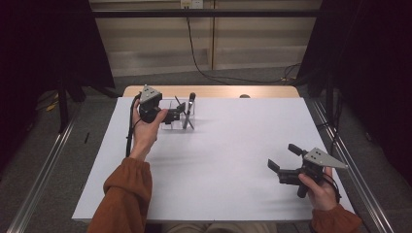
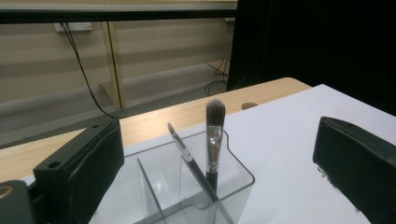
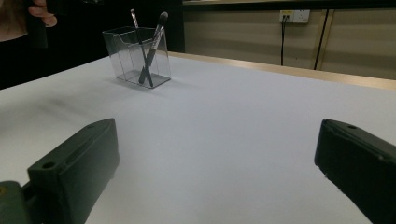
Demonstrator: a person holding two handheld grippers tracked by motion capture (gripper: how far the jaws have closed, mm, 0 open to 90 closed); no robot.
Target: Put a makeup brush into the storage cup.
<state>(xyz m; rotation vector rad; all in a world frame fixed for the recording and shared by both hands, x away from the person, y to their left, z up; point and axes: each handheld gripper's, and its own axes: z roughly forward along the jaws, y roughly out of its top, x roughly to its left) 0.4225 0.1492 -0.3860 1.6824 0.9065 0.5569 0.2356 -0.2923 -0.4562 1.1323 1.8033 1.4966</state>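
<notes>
A clear plastic holder (image 1: 178,114) with compartments stands at the back left of the white table (image 1: 218,160). Two makeup brushes lean in it: a thick one with a dark bristle head (image 2: 215,140) and a thin one (image 2: 183,148). My left gripper (image 1: 173,115) is right at the holder, open, with its jaws wide on either side of the holder's near end and nothing between its pads. My right gripper (image 1: 282,156) is low over the front right of the table, open and holding nothing. From there the holder (image 3: 137,57) is far off, with the brushes (image 3: 153,46) upright in it.
A strip of bare wooden tabletop (image 1: 218,91) runs along the far edge. Black cables (image 1: 204,68) trail over the floor behind it. Dark curtains hang on both sides. A hand (image 3: 28,14) shows at the top left of the right gripper view.
</notes>
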